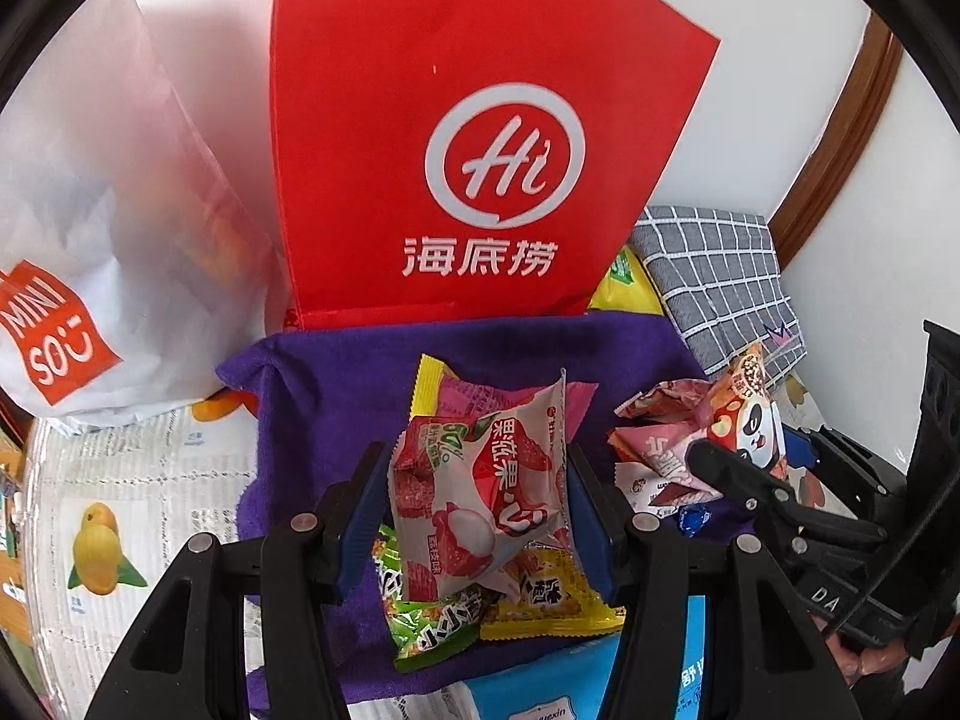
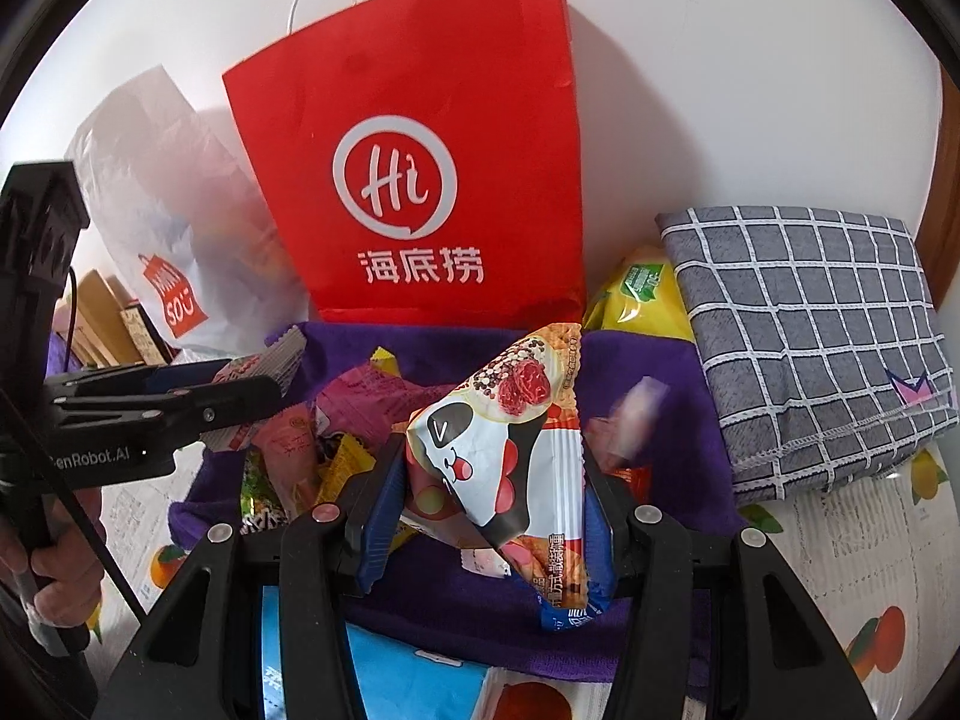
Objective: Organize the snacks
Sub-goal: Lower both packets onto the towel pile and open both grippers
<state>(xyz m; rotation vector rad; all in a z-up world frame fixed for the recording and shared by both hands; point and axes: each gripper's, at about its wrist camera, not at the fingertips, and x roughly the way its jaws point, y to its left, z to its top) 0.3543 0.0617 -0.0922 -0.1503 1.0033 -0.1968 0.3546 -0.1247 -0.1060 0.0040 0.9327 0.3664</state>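
— Left gripper [image 1: 480,510]?
— Clamped on lychee packet [image 1: 480,498], above purple cloth [image 1: 324,384], long axis tilted up-right.
— Right gripper [image 2: 489,504]?
— Pinching panda packet [image 2: 510,456], upright, leaning slightly.

A folded grey checked cloth [image 2: 810,336] lies at the far right on the fruit-print surface [image 2: 852,546], against a white wall [image 2: 720,90]. A wooden frame [image 1: 840,138] runs up the wall's right edge.
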